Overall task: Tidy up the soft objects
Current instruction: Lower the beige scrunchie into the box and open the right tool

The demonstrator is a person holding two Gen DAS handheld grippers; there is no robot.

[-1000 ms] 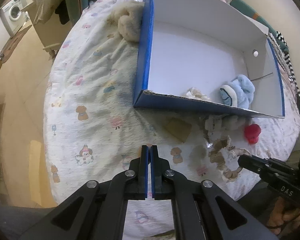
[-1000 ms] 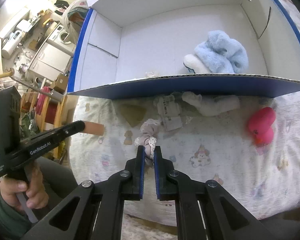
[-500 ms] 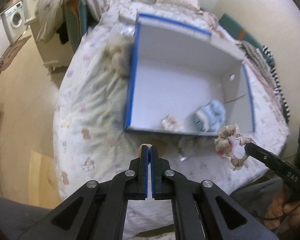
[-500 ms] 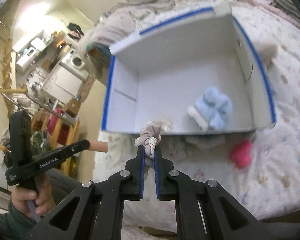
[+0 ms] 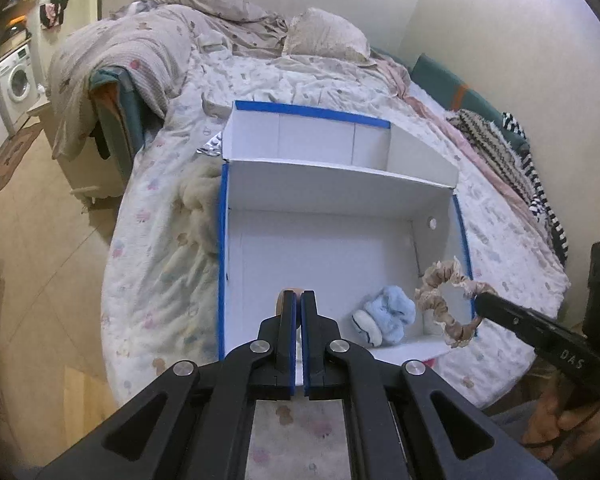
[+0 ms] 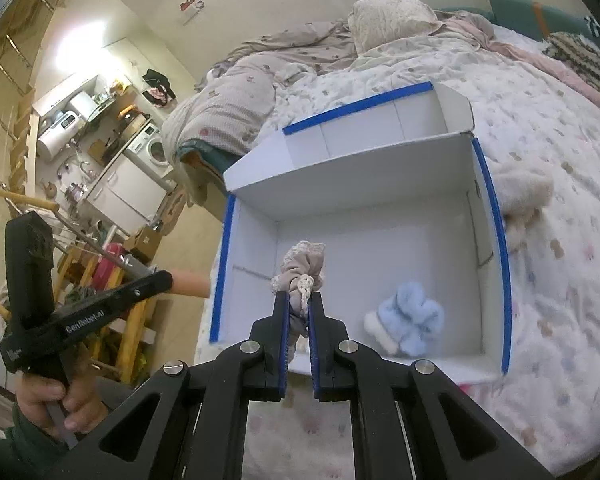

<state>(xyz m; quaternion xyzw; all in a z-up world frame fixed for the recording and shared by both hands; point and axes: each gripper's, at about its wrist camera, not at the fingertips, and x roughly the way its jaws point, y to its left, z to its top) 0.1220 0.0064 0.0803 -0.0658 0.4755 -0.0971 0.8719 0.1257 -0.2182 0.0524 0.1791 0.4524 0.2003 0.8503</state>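
A white box with blue edges (image 5: 223, 240) (image 6: 496, 208) lies open on the bed. A light blue fluffy item (image 5: 384, 318) (image 6: 412, 322) lies inside near its front wall. My right gripper (image 6: 299, 300) is shut on a beige lace-trimmed scrunchie (image 6: 302, 276) and holds it above the box's front; the scrunchie also shows in the left wrist view (image 5: 448, 300) at the right gripper's tip. My left gripper (image 5: 298, 300) is shut on a small tan flat piece (image 5: 288, 294) above the box's front left. The same piece (image 6: 190, 284) shows at its tip in the right wrist view.
A cream fluffy item (image 5: 198, 204) (image 6: 522, 196) lies on the bedsheet beside the box. A crumpled duvet (image 5: 140, 48) and pillow (image 5: 328, 36) lie at the far end of the bed. Striped clothes (image 5: 520, 176) lie at the right. The floor and a washing machine (image 5: 18, 78) are at the left.
Both grippers have risen and moved over the box. The right one lifted the scrunchie off the bed; the left one carries the tan piece up with it.
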